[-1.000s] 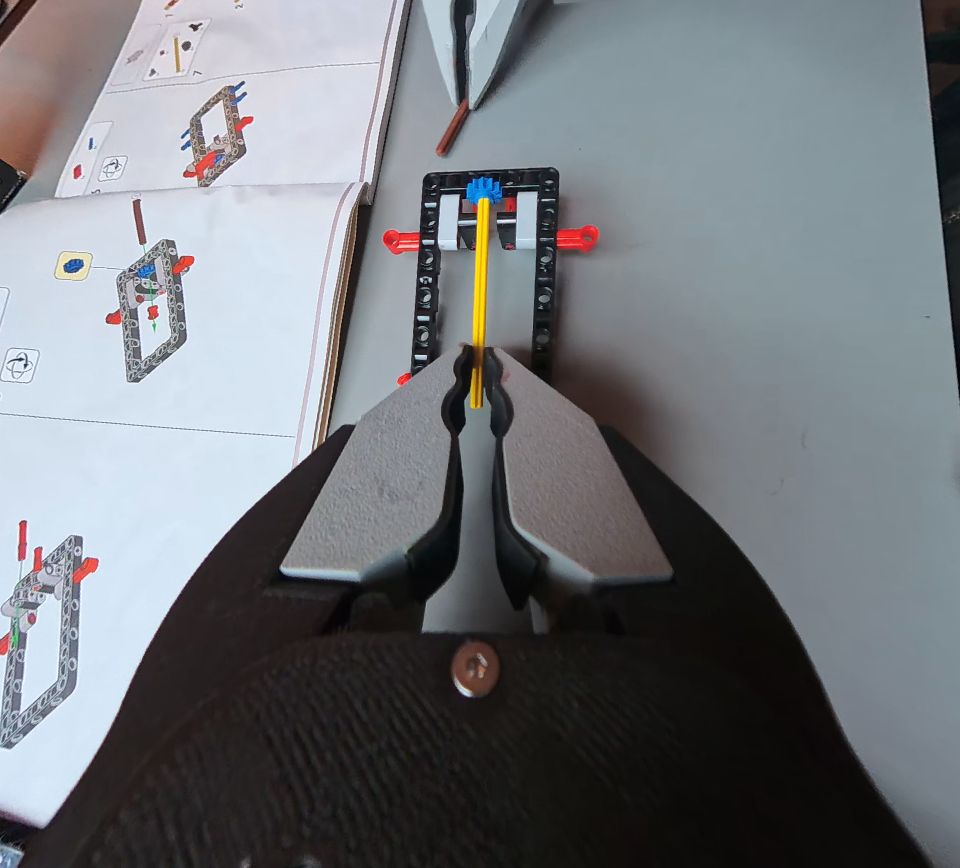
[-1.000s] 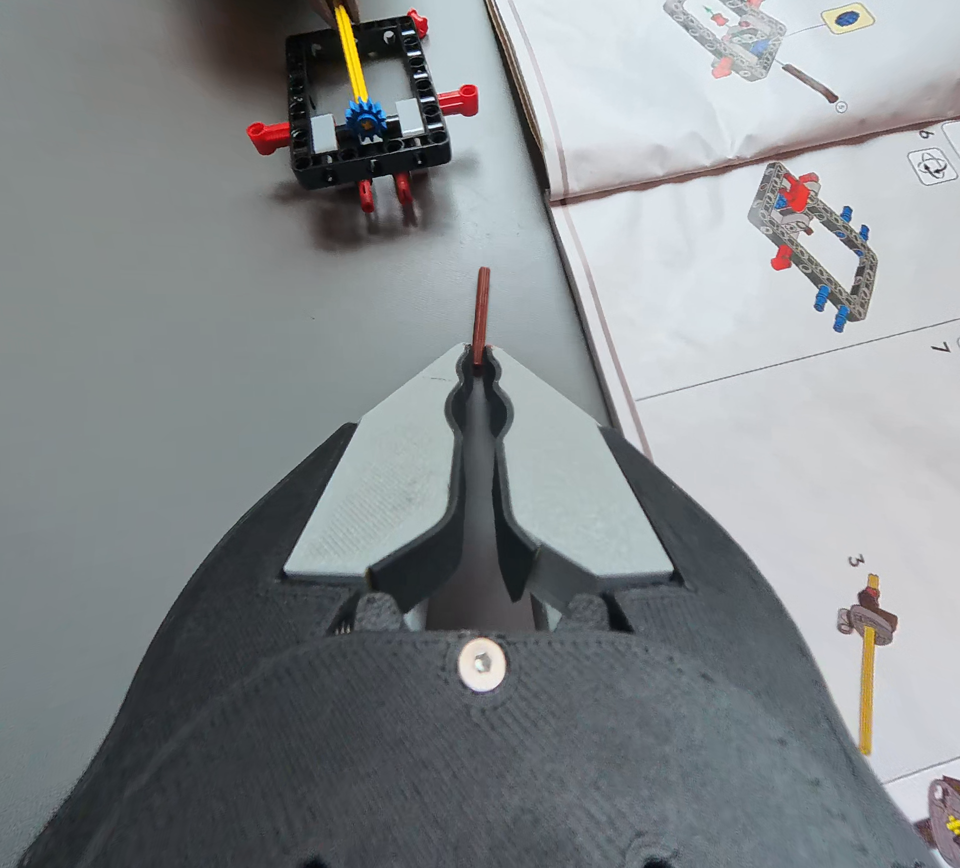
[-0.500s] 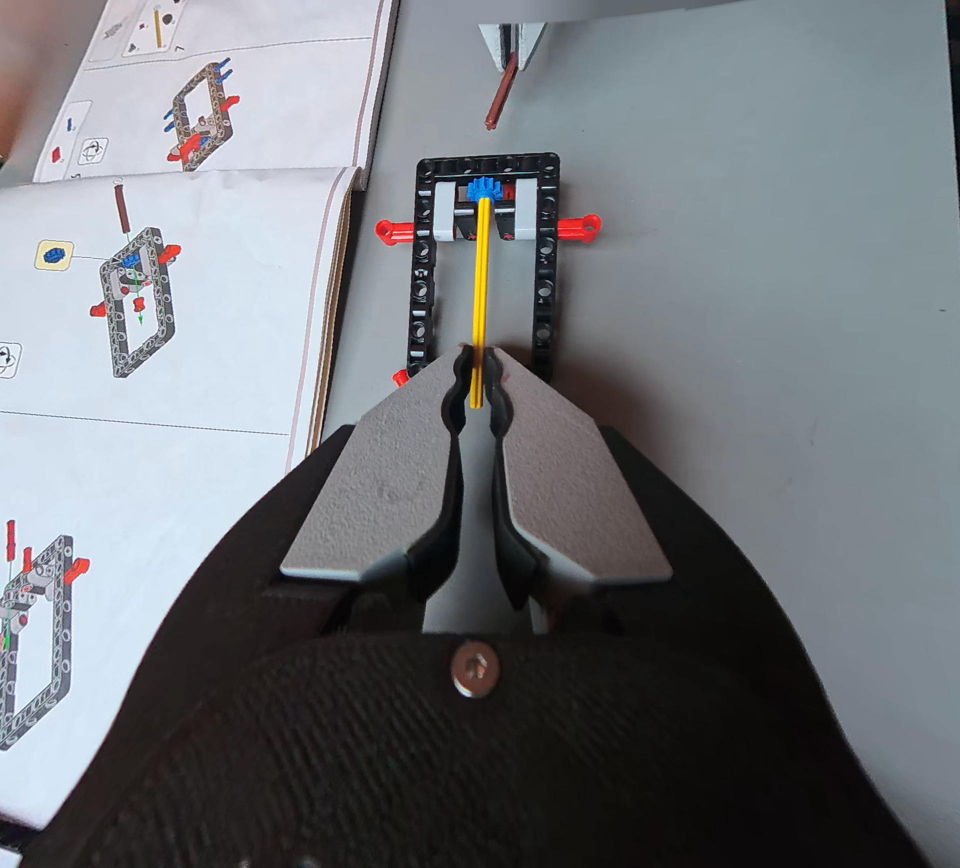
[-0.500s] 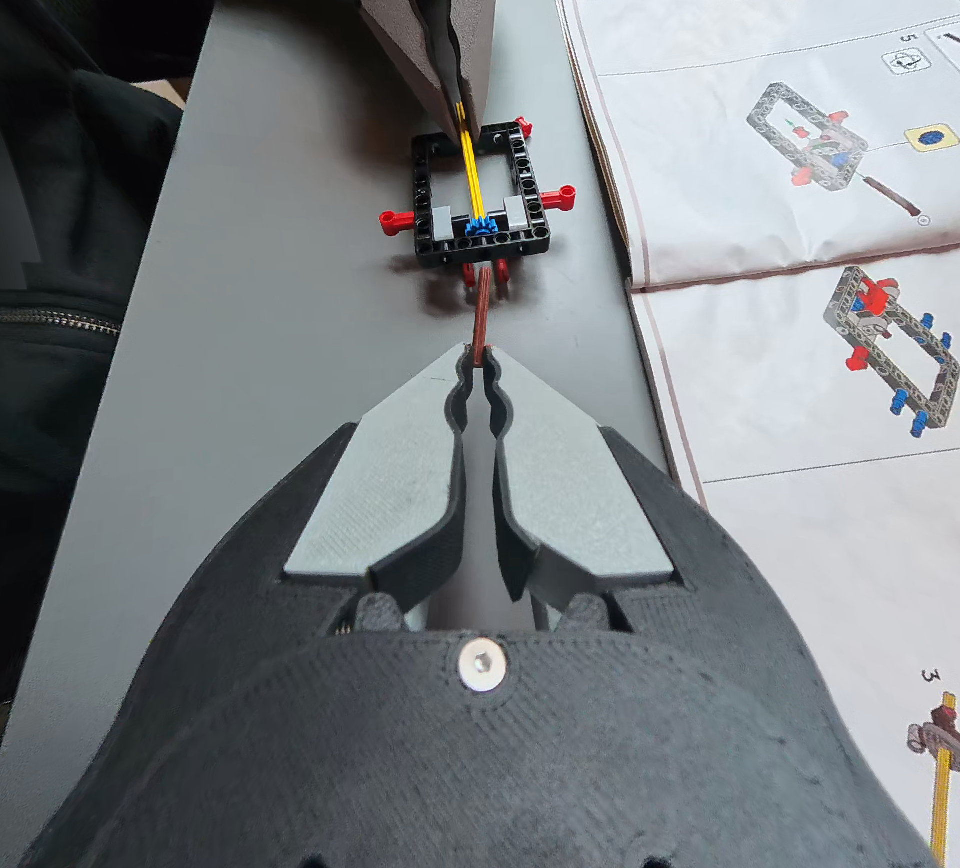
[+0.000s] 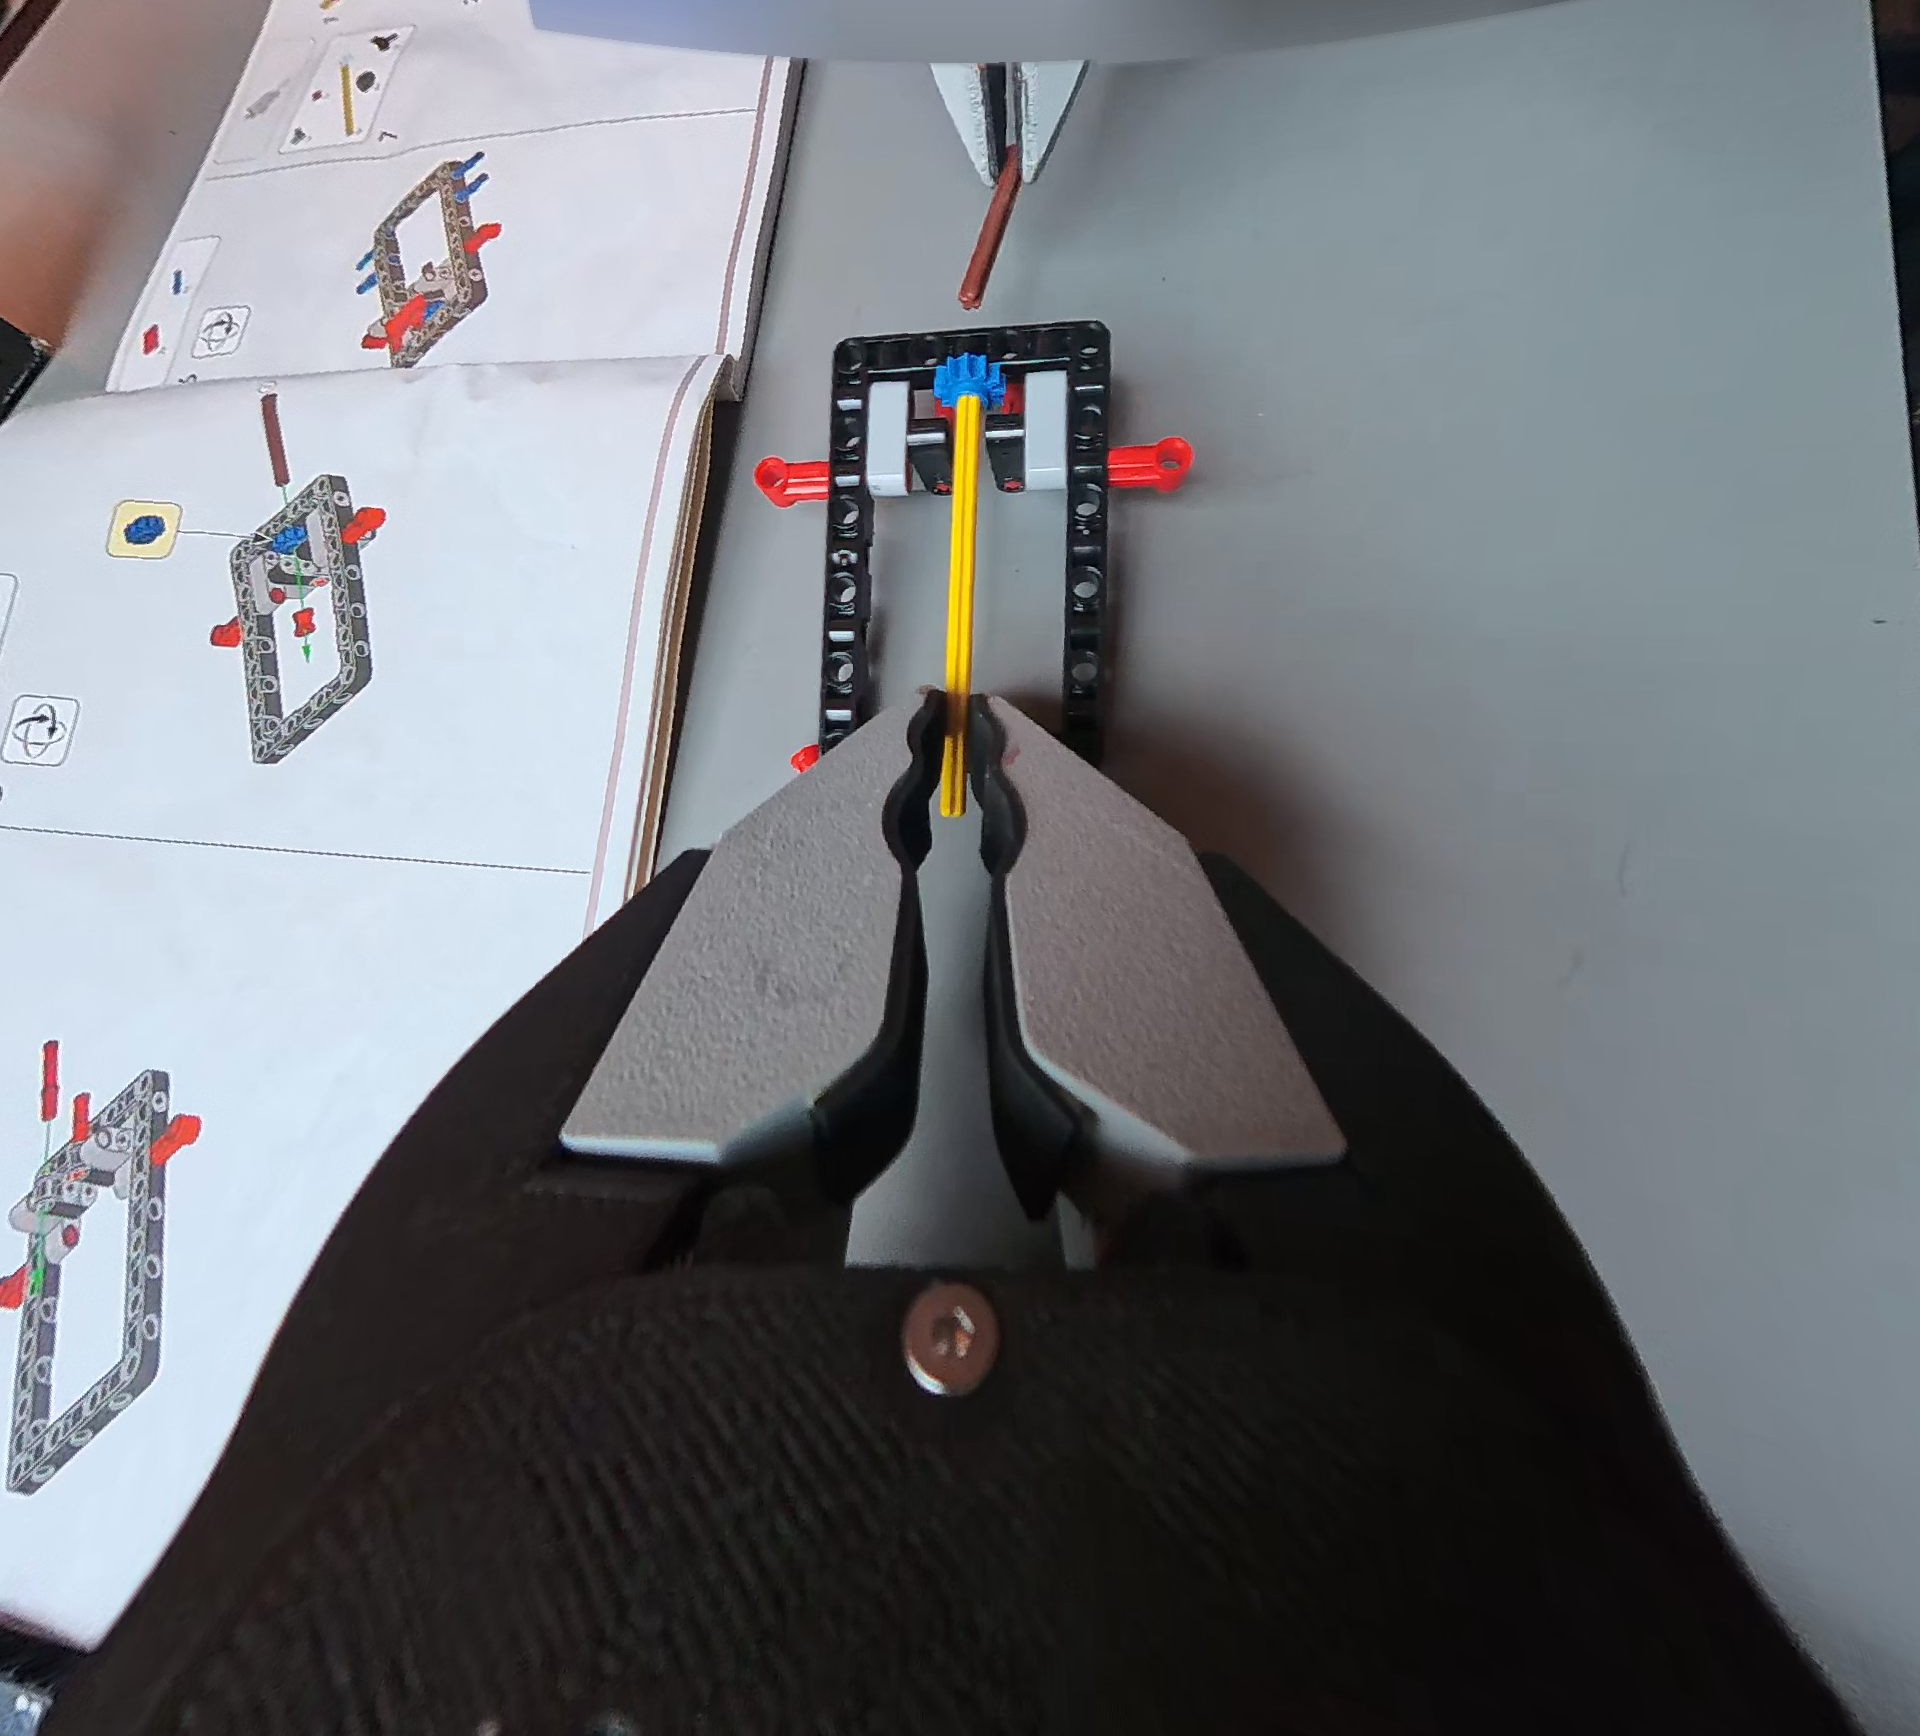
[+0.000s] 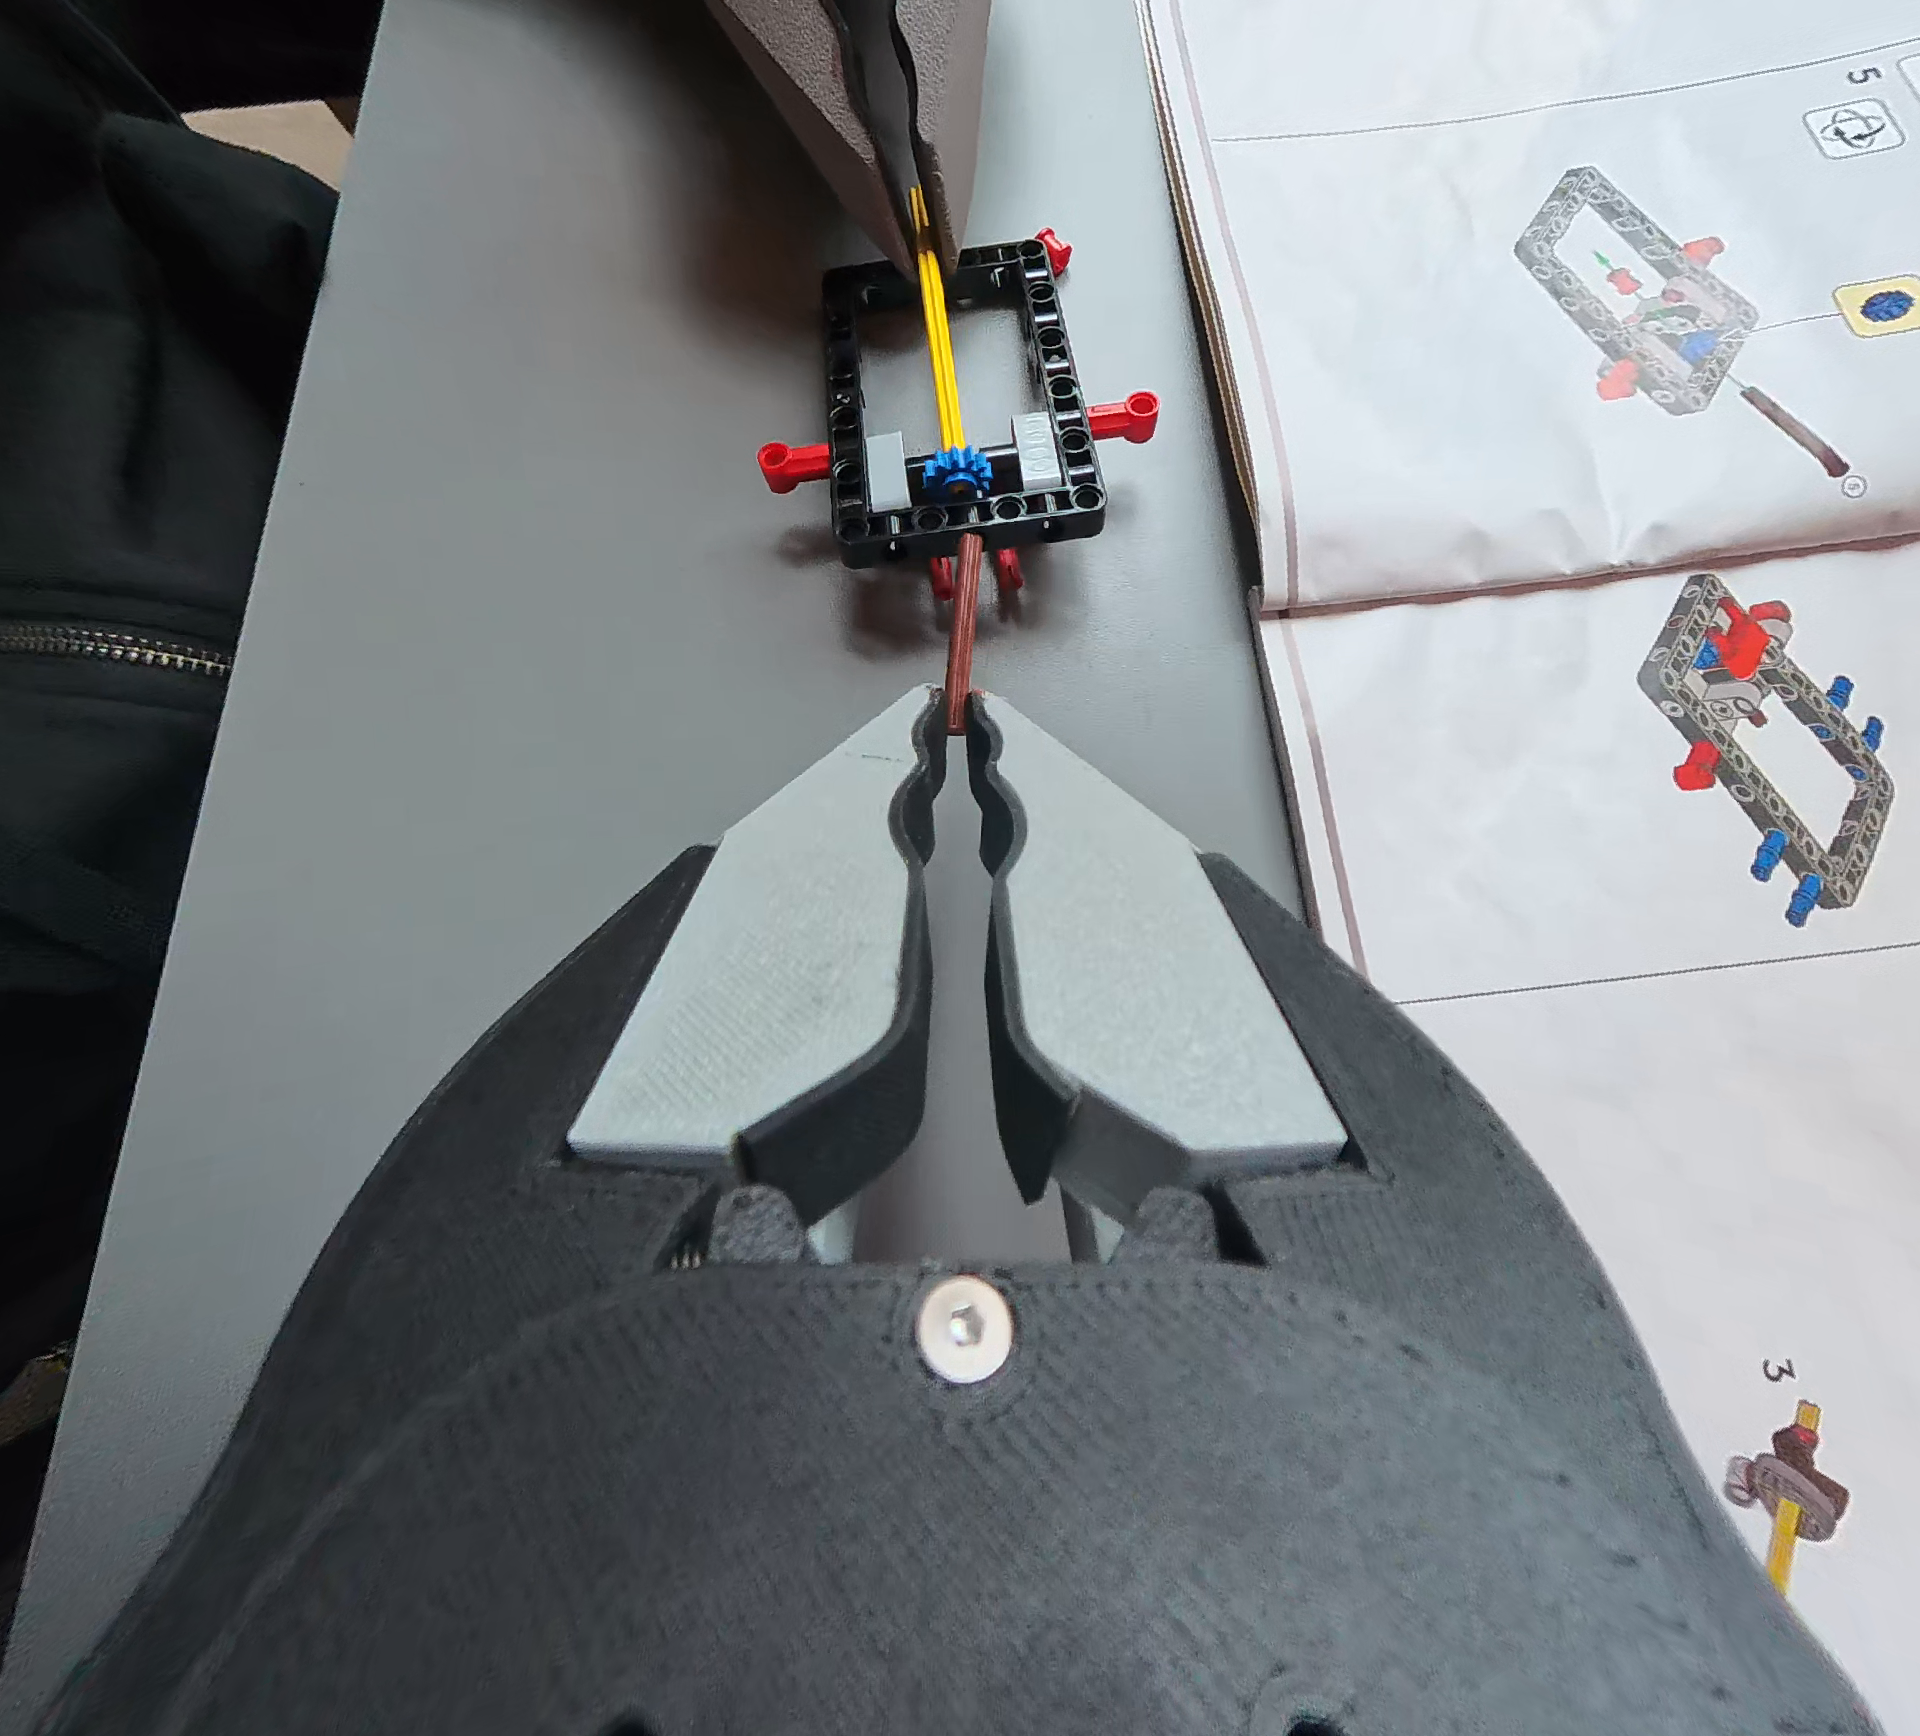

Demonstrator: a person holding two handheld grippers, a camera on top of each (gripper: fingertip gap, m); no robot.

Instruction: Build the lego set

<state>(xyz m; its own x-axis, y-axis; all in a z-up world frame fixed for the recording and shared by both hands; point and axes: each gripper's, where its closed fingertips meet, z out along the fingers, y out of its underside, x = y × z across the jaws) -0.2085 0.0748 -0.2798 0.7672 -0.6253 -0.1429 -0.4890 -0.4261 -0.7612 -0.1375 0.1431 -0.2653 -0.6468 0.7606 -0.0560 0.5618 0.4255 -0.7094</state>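
Observation:
A black rectangular Lego frame lies on the grey table, with red pins on its sides, grey blocks and a blue gear inside. My left gripper is shut on a yellow axle whose far end sits in the blue gear. My right gripper is shut on a brown axle. The brown axle's tip is at the frame's near side, between two red pins; I cannot tell whether it has entered a hole.
An open instruction booklet lies beside the frame, to the left in the left wrist view and to the right in the right wrist view. A dark bag lies past the table's left edge. One gripper's finger ends stand about 11 centimetres off the other's.
My right gripper has carried the brown axle toward the frame until its tip reaches the frame's side. My left gripper still holds the yellow axle in the gear.

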